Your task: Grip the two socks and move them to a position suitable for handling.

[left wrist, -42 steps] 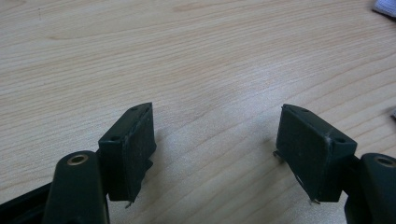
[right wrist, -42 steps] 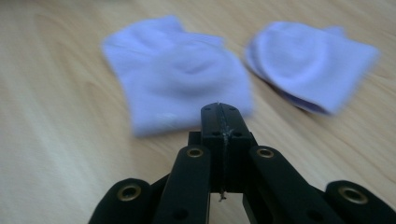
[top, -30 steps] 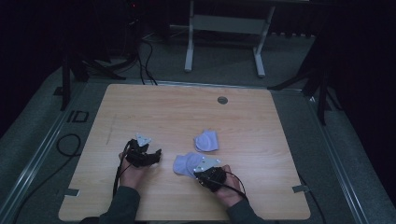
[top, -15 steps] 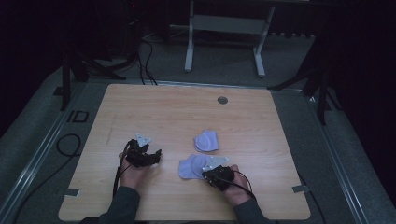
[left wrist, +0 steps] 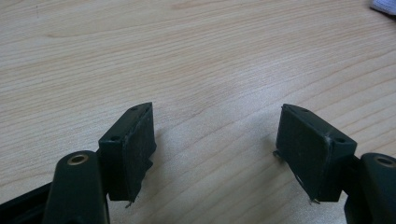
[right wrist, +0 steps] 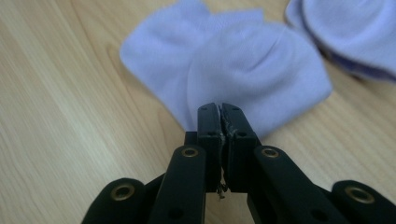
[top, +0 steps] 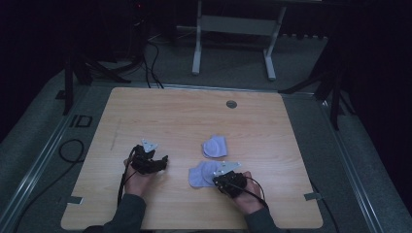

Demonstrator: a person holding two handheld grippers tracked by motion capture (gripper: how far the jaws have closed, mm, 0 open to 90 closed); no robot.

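"ID" marking [top: 80, 121] on floor strip left of table [top: 160, 116]; no other legible txt.

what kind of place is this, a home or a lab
Probably a lab or recording room, not a home. A bare wooden table stands on grey carpet among black stands and loose cables, and a person works two socks with hand-held grippers.
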